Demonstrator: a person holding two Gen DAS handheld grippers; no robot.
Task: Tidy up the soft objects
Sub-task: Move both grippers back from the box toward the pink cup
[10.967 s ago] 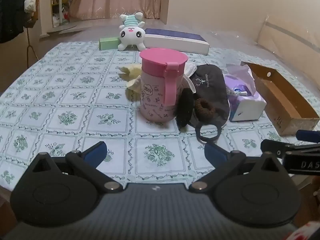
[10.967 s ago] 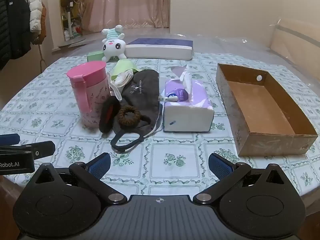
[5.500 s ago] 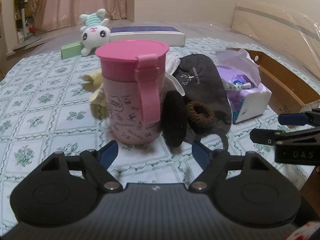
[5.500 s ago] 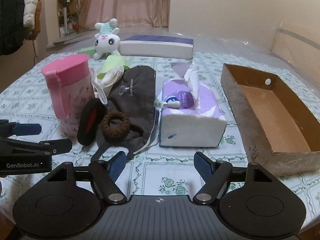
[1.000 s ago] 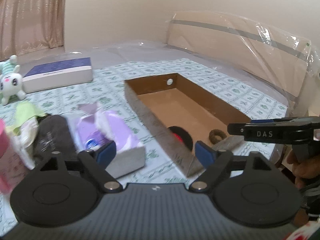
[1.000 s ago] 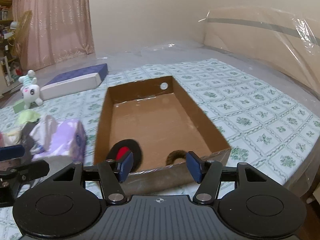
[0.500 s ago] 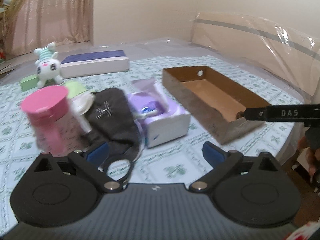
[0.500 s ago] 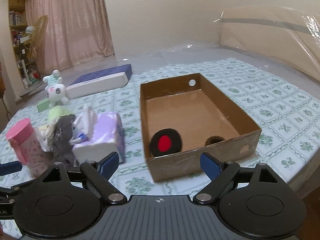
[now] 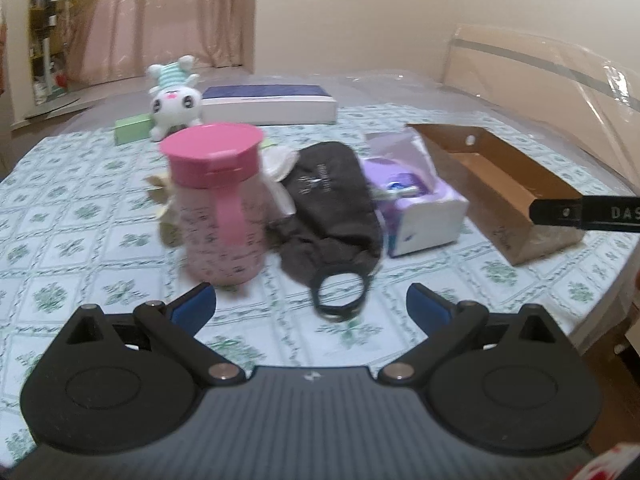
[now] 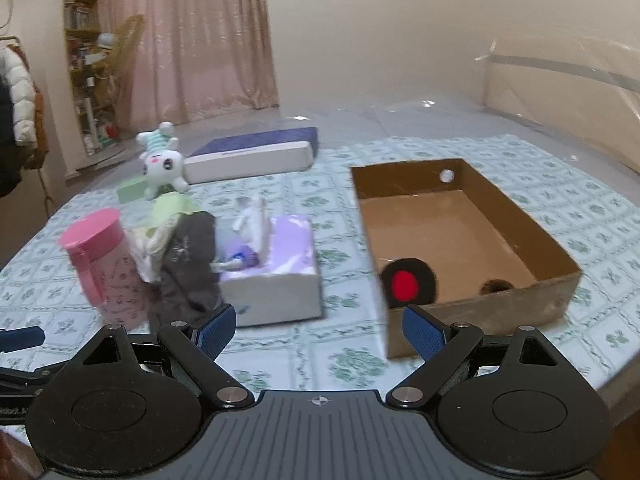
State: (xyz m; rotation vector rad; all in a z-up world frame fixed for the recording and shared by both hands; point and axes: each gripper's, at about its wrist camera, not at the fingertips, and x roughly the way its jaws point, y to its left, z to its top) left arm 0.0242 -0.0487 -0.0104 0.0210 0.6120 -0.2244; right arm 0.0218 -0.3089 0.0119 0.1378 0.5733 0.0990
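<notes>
A dark grey eye mask (image 9: 330,208) with a black strap loop lies on the table between a pink cup (image 9: 218,204) and a purple tissue box (image 9: 416,196); it also shows in the right wrist view (image 10: 190,260). The brown cardboard box (image 10: 480,308) holds a black pad with a red centre (image 10: 406,284) and a brown hair tie (image 10: 496,286). A white plush toy (image 9: 174,98) lies at the far side. Pale green and white cloths (image 10: 166,220) lie behind the cup. My left gripper (image 9: 310,310) is open and empty, near the mask's strap. My right gripper (image 10: 318,330) is open and empty, in front of the box.
A long blue-and-white box (image 9: 268,104) and a small green block (image 9: 132,124) sit at the far side. The cardboard box (image 9: 500,176) stands at the table's right edge. A coat (image 10: 20,116) hangs at the far left.
Both grippers pulled back from the cardboard box, where the black pad and hair tie now lie. The left gripper swung left toward the cup and mask. Both jaws are wider than 1 s ago.
</notes>
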